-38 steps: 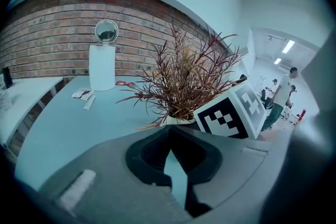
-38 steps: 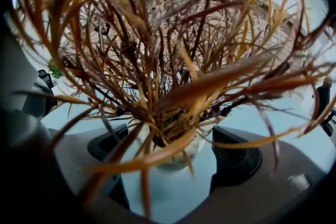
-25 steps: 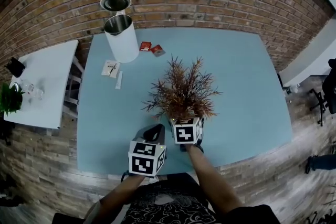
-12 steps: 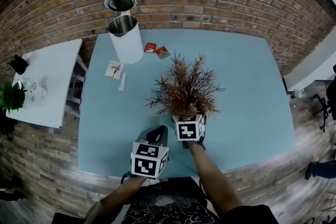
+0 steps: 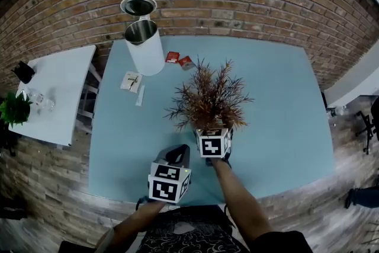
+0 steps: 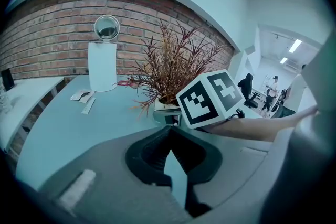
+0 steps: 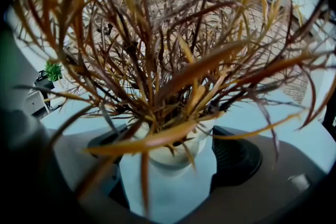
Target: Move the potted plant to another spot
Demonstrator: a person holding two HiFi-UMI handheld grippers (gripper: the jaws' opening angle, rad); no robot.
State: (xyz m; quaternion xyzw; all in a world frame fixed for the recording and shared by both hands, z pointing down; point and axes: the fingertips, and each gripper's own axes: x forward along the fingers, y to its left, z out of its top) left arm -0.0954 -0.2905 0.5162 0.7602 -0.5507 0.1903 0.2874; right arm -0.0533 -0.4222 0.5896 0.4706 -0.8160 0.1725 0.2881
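Note:
The potted plant (image 5: 207, 98) has stiff reddish-brown leaves and a small white pot (image 7: 173, 152). It stands on the light blue table (image 5: 278, 109), near the front middle. My right gripper (image 5: 212, 130) is at the pot, with a jaw against each side of it, and leaves fill most of the right gripper view. The left gripper view shows the plant (image 6: 170, 68) just beyond the right gripper's marker cube (image 6: 210, 98). My left gripper (image 5: 179, 154) sits to the plant's front left, jaw tips together on nothing (image 6: 169, 132).
A tall white cylinder bin (image 5: 145, 44) with a raised lid stands at the table's back left. Red packets (image 5: 179, 59) and white paper sachets (image 5: 131, 81) lie near it. A white side table (image 5: 53, 92) with a green plant (image 5: 13, 108) stands left. A brick wall runs behind.
The head view has shifted slightly. The plant and both grippers keep their places on the table.

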